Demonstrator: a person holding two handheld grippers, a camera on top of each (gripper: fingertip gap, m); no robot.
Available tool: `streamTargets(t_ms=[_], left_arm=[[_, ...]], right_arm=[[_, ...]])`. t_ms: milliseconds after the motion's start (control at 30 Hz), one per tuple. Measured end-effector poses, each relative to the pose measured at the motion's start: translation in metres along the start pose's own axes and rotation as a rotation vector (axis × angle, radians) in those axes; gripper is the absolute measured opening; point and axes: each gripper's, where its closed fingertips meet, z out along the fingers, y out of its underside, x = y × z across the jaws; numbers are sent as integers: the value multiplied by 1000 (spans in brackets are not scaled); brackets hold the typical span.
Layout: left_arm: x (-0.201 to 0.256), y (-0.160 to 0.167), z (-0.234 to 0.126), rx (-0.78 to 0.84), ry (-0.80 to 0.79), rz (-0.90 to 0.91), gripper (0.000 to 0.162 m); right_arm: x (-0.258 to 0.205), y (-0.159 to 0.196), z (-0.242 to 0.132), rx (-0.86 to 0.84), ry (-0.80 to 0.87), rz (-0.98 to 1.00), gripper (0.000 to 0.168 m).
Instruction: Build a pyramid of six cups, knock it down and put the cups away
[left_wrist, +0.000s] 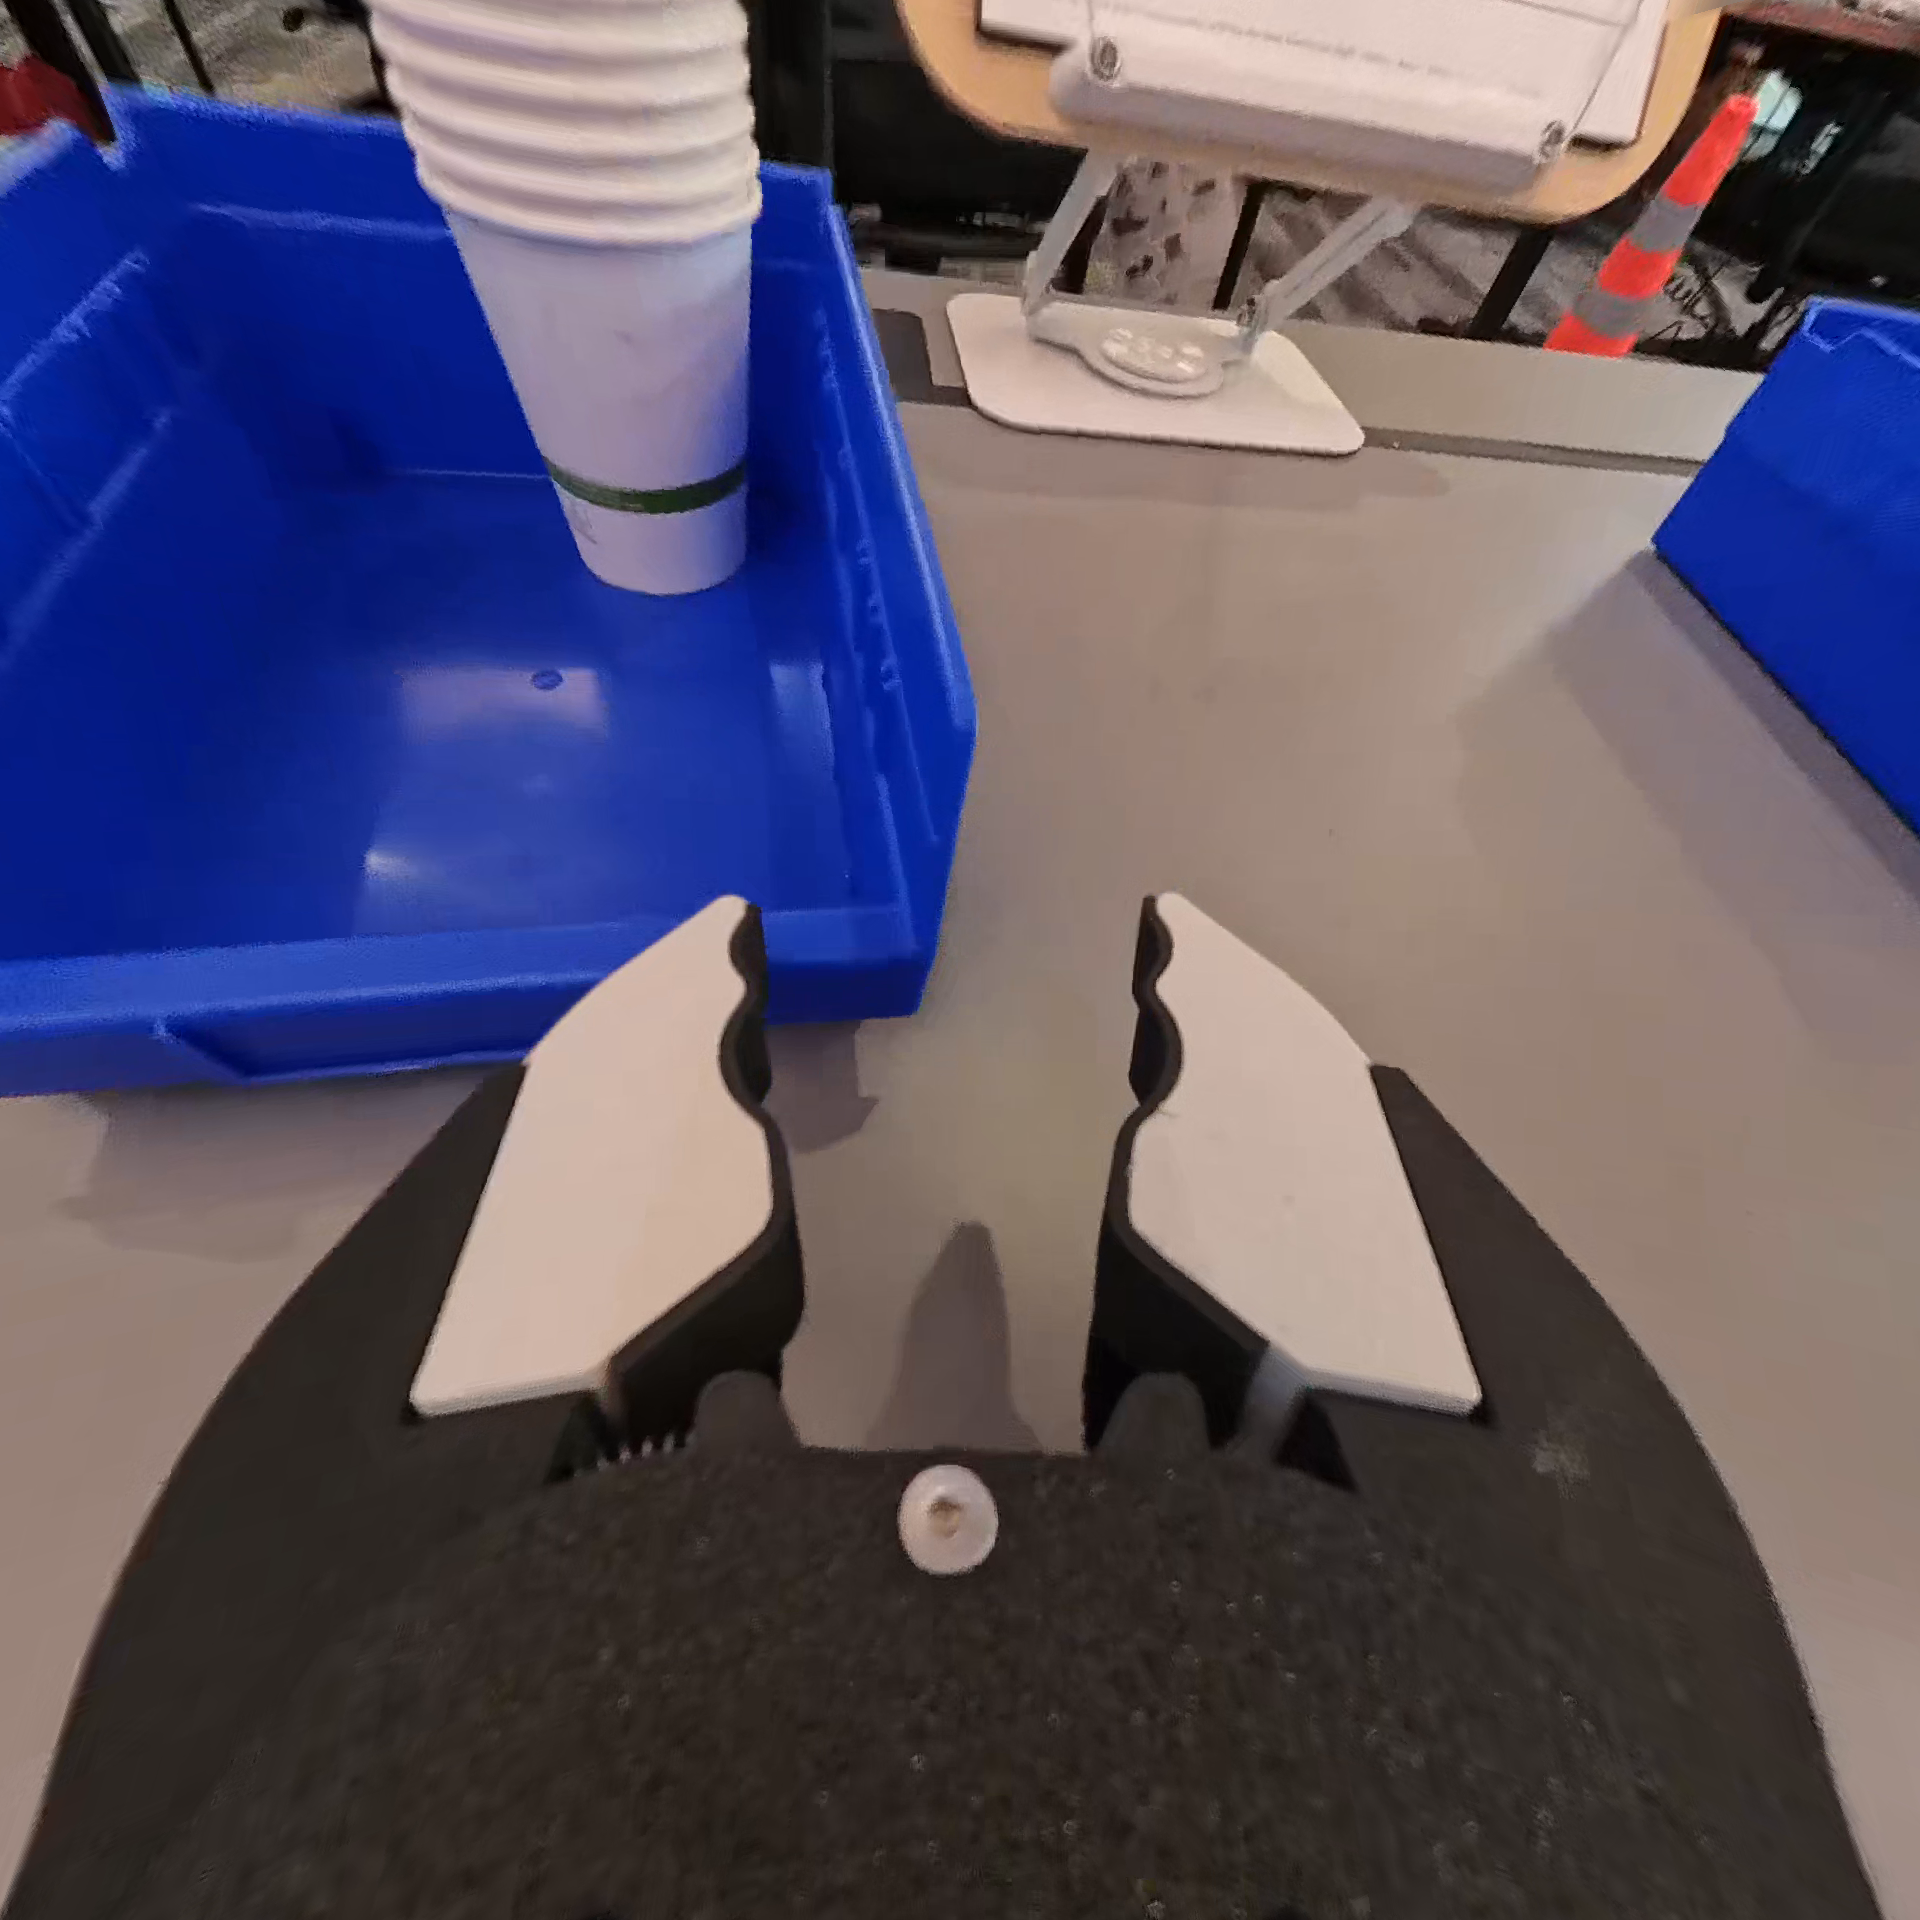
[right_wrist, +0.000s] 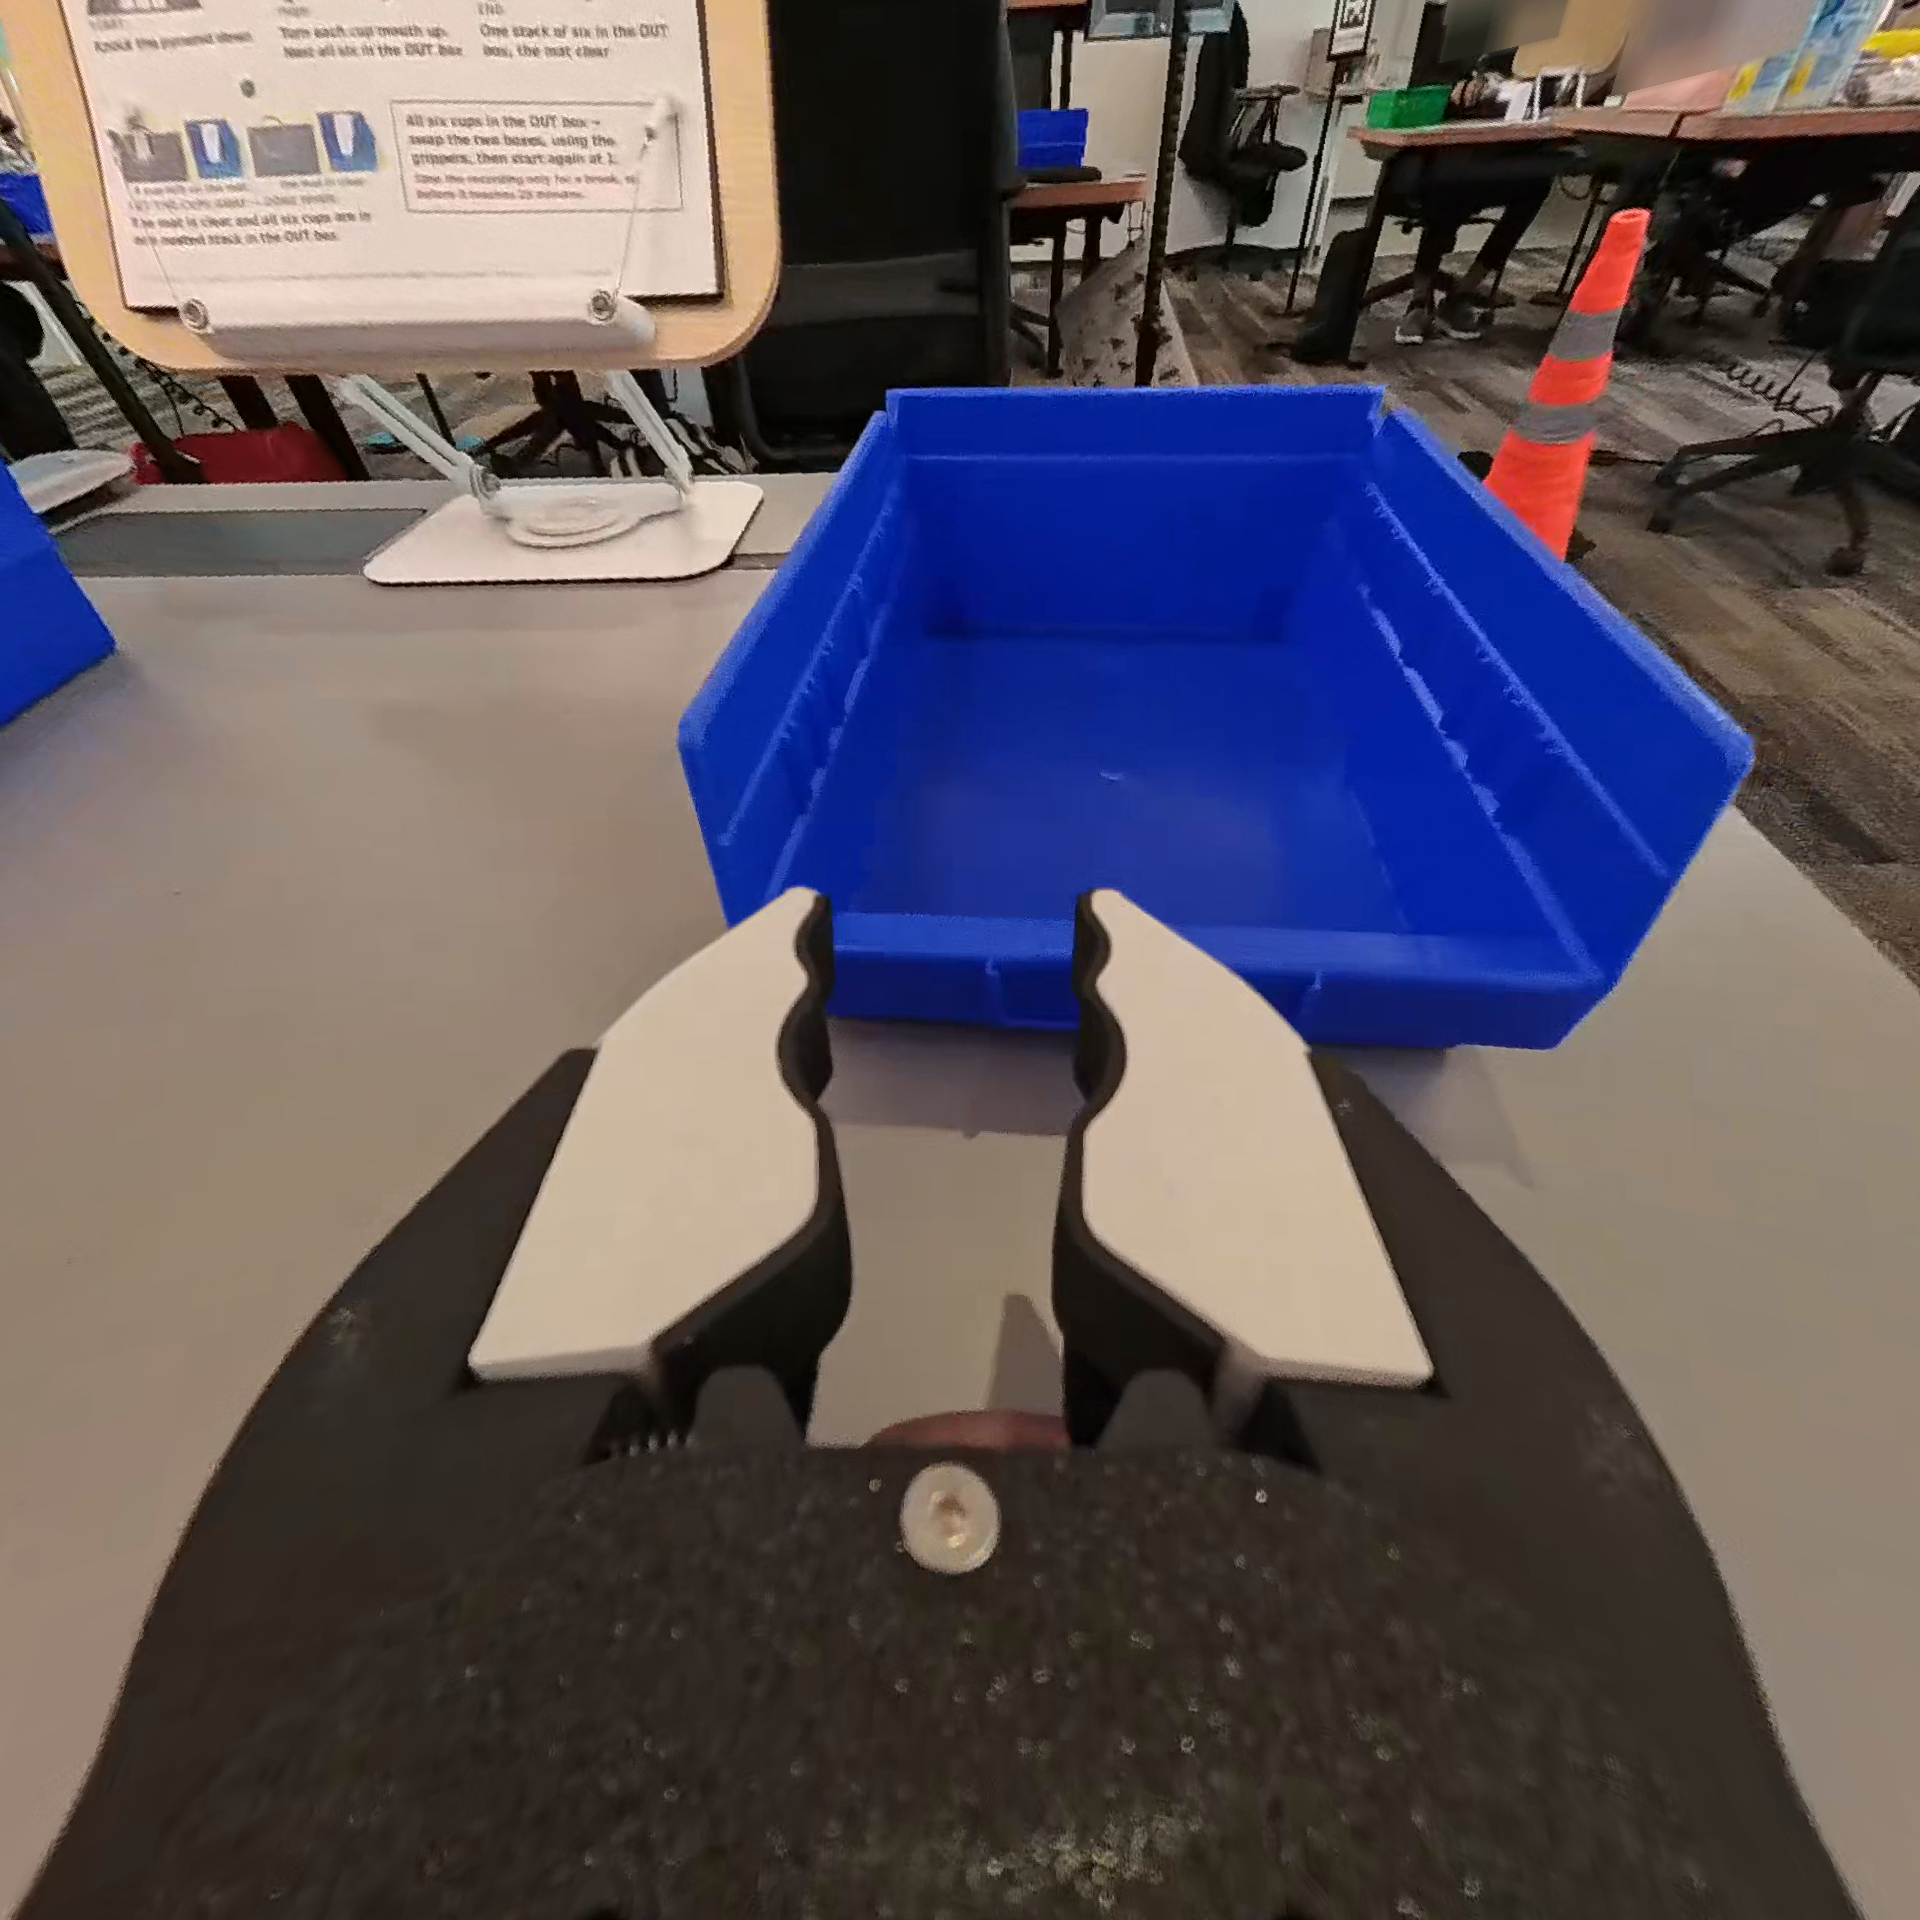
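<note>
**Blue bins on either side, cups nested in the left one**

Blue plastic dominates both views. In the left wrist view, a stack of white paper cups (left_wrist: 613, 312) stands mouth up inside the left blue bin (left_wrist: 894, 665), near its far right corner; the bottom cup carries a thin green band, and the stack's top runs out of the picture (so the number of cups cannot be counted). The left tongs (left_wrist: 951, 914) hover over the grey surface (left_wrist: 1299, 779) just beside that bin's near right corner, jaws spread wide with nothing between them.

In the right wrist view, the right tongs (right_wrist: 951, 909) sit just in front of the low front wall of the right blue bin (right_wrist: 1621, 727), which holds nothing. Their jaws are parted, somewhat less than the left pair, and grip nothing.

Behind the surface, a wooden-edged board with a printed sheet (right_wrist: 416, 156) rests on a white stand (right_wrist: 582, 530). An orange traffic cone (right_wrist: 1569, 384) stands on the floor beyond the right bin.
</note>
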Motion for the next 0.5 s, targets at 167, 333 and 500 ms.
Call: streamTargets(t_ms=[167, 333, 500], left_arm=[[-11, -6, -3, 22, -27, 76, 67], [-11, 3, 0, -25, 17, 27, 67], [-5, 6, 1, -51, 87, 40, 63]], right_arm=[[2, 4, 3, -10, 2, -27, 43], [-2, 4, 5, -9, -5, -33, 42], [-8, 6, 7, -16, -29, -24, 42]])
